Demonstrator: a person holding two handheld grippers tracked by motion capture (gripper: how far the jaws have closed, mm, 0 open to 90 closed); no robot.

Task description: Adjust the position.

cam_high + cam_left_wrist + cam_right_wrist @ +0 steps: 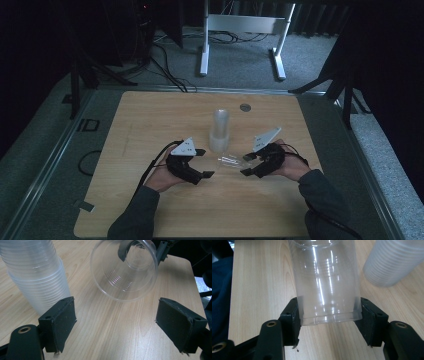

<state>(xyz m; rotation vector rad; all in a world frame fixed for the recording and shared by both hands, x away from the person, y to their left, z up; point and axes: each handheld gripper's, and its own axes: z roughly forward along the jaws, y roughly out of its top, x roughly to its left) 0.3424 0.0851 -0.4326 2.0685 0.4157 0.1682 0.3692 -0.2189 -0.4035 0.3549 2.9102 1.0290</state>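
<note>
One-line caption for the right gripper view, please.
Right gripper clamps the base end of a clear plastic cup lying sideways over the wooden table, beside a stack of cups.

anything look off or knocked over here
Only one thing: a single clear cup is on its side rather than upright, its base end gripped between the right gripper jaws, its open mouth facing the left gripper, whose jaws are open. The cup stack stands upright on the table. No spill or damage shows.
</note>
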